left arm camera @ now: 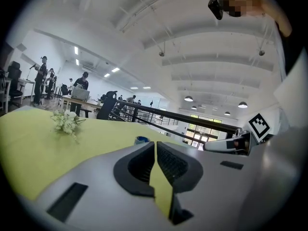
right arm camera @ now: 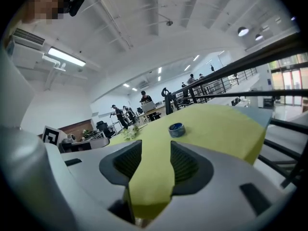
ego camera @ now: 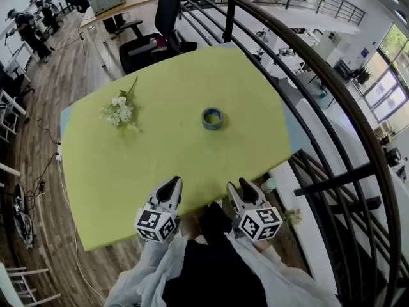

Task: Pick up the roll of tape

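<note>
Right gripper (ego camera: 245,188) is hanging w/ jaws apart, empty. Left gripper (ego camera: 171,185) is sitting nearly closed, also empty. Roll of tape (ego camera: 212,118) is lying flat mid-table (ego camera: 192,165), well ahead of the 2. Risk: pads skidding on the low ring, shoving it away.

Bright, even daylight fills the hall, coming from windows (ego camera: 391,75) on the right and strip lights (right arm camera: 66,57) overhead. The yellow-green table (ego camera: 160,165) carries only faint, soft shadows. Fisheye distortion bows the railing (ego camera: 228,18) (both gripper views sit inside dark round vignettes). Their nearest foreground looks soft, perhaps out of focus.
</note>
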The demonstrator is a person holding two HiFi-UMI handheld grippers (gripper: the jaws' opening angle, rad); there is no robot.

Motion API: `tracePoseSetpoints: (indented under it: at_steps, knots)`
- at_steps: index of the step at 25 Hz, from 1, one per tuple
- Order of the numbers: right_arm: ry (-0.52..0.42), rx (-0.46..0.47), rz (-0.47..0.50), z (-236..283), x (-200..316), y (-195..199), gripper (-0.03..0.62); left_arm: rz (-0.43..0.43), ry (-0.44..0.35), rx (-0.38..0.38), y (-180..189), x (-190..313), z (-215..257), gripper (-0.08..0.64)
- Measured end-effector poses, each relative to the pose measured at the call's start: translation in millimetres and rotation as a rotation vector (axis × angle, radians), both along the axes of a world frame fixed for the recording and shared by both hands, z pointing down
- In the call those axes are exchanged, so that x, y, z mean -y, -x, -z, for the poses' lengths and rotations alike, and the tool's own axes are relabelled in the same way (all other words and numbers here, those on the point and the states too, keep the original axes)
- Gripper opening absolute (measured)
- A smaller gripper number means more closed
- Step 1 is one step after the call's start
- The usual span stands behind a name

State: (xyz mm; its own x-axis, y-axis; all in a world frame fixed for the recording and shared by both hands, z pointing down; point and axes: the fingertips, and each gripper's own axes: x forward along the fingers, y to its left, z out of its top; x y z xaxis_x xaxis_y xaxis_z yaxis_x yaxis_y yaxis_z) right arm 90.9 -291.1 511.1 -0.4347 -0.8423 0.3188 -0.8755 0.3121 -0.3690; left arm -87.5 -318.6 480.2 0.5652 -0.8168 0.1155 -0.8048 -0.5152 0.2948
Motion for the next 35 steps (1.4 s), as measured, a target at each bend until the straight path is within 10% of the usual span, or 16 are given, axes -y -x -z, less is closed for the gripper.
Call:
tracePoseSetpoints:
  at_steps: [35]
  knots:
    - [0.123,-0.082,0.198,-65,291,1,0.219,0.15,0.115,0.059,-19,235,-54,0.028]
